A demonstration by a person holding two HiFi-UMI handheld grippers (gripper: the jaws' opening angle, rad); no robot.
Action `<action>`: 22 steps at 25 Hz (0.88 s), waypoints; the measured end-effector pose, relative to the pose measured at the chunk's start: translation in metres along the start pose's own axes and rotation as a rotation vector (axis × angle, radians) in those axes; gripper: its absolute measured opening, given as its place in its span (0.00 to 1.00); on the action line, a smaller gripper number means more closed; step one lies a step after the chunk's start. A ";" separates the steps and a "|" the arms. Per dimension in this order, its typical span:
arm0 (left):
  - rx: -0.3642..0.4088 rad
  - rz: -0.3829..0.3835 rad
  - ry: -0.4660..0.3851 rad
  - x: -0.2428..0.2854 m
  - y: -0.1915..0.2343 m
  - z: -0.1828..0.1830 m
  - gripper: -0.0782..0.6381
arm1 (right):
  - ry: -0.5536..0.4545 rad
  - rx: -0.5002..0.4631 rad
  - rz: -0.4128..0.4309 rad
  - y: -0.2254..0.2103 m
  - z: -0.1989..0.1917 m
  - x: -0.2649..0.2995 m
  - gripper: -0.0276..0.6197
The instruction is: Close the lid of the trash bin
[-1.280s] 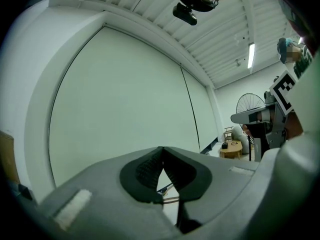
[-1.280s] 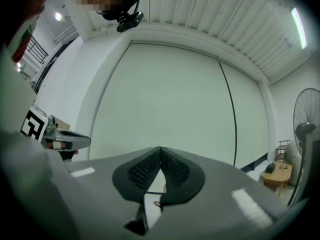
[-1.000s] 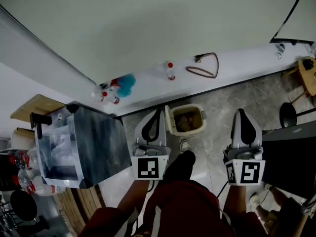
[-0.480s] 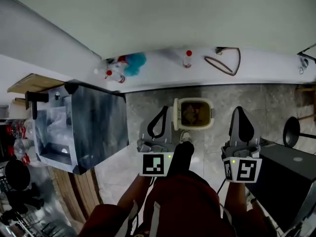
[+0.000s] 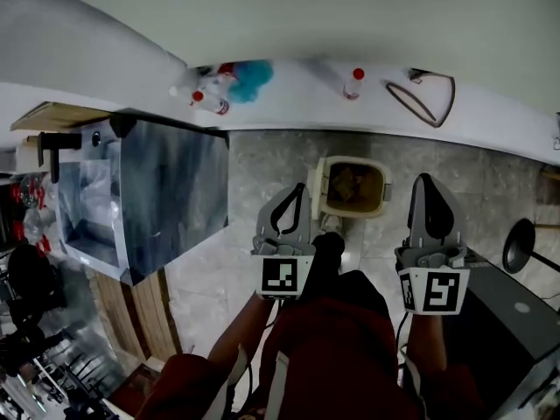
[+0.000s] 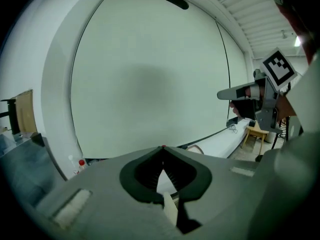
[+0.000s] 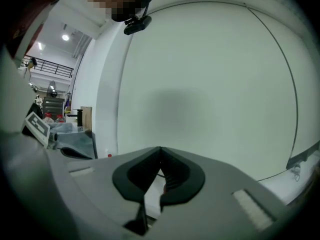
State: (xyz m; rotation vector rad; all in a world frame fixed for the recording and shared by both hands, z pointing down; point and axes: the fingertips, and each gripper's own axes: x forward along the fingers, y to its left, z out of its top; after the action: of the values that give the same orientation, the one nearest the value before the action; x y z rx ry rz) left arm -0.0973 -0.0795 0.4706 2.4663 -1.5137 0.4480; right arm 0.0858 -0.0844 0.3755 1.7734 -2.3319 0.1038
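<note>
The cream trash bin (image 5: 386, 192) stands on the grey floor with brown waste inside. Its lid (image 5: 318, 185) is raised at the bin's left side. My left gripper (image 5: 297, 188) is shut and empty, its tip close to the left of the lid; whether it touches is unclear. My right gripper (image 5: 423, 180) is shut and empty, to the right of the bin and apart from it. The left gripper (image 6: 162, 148) and the right gripper (image 7: 160, 148) both face the pale wall in their own views, where the bin does not show.
A grey cabinet (image 5: 166, 195) stands at the left. Along the wall, a white ledge (image 5: 297, 90) carries bottles (image 5: 353, 82), a blue duster (image 5: 255, 75) and a cable loop (image 5: 430, 96). A black stool (image 5: 520, 245) and dark table (image 5: 516, 318) are at the right.
Both grippers have sunk toward the floor and come nearer the bin. The left tip now lies beside the raised lid. Both stayed shut.
</note>
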 end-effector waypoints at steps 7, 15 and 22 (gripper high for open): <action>0.011 0.016 0.151 0.008 -0.014 -0.063 0.12 | 0.042 0.020 0.055 -0.001 -0.025 0.009 0.04; -0.048 0.016 0.346 0.032 -0.033 -0.136 0.24 | 0.088 0.038 0.135 -0.018 -0.057 0.018 0.04; -0.124 0.054 0.508 0.044 -0.044 -0.193 0.41 | 0.112 0.017 0.188 -0.029 -0.069 0.019 0.04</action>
State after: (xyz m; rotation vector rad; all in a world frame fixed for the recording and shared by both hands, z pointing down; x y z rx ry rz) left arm -0.0676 -0.0320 0.6656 2.0127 -1.3451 0.8813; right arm 0.1177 -0.0979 0.4443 1.5095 -2.4167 0.2459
